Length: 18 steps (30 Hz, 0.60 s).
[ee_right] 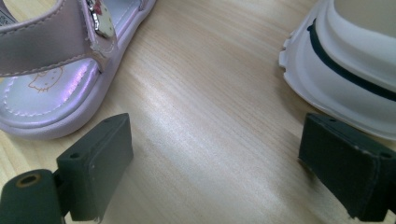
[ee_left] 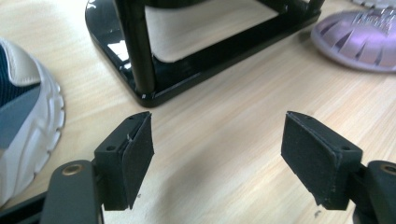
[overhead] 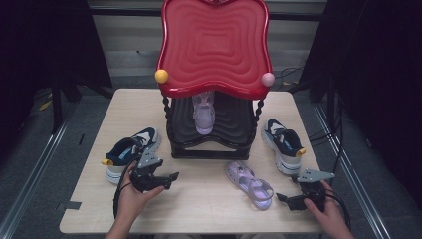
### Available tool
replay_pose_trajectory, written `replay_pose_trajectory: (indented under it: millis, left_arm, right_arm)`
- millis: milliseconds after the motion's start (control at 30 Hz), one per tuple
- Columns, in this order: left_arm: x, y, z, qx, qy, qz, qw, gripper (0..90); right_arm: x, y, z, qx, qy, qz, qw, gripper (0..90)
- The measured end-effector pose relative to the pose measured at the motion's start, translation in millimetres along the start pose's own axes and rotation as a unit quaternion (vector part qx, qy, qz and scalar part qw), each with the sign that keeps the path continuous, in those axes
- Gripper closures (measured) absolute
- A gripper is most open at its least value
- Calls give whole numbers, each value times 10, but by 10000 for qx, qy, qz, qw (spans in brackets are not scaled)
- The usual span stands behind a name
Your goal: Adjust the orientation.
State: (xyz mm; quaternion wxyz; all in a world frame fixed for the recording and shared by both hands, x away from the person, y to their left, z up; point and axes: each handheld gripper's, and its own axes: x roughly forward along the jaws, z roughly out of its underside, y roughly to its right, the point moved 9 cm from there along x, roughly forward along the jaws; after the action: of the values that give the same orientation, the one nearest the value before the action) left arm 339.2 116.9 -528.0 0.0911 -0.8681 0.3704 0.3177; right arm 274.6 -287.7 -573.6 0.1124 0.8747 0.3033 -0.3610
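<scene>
My left tool (overhead: 171, 178) hovers low over the desk (overhead: 209, 199), its jaws spread wide with nothing between the matte black, faintly frayed pads (ee_left: 137, 156). Just beside it, toward the desk's left edge, lies a navy-and-cream sneaker (overhead: 130, 152) with a chunky ribbed white sole and a yellow heel tab. My right tool (overhead: 281, 198) rests near the front right of the desk, jaws likewise released and empty, bare wood grain showing between its blocky pads (ee_right: 100, 163). To one side of it lies a glossy lilac sandal (overhead: 250, 182), strap looped and insole shimmering; to the other, the matching sneaker (overhead: 282, 143), its moulded white sole rim close to one pad in the right gripper view. Behind everything stands a two-tier rack (overhead: 214, 50): a rippled, scalloped red top shelf on twisted black posts, a yellow ball (overhead: 161, 76) and a pink ball (overhead: 267, 79) at its front corners, and a shiny black base. A second lilac sandal (overhead: 203, 113) sits on the lower shelf.
</scene>
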Motion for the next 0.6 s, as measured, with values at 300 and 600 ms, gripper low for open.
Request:
replay_pose_trajectory:
  millis: [300,600]
  left_arm:
    - [64,0,172,50,-144,102,9998,247]
    - [114,36,277,189,-325,158,9992,240]
  right_arm:
    - [0,-1,0,4,-1,-3,10000,90]
    - [11,2,-12,-39,18,-48,10000,90]
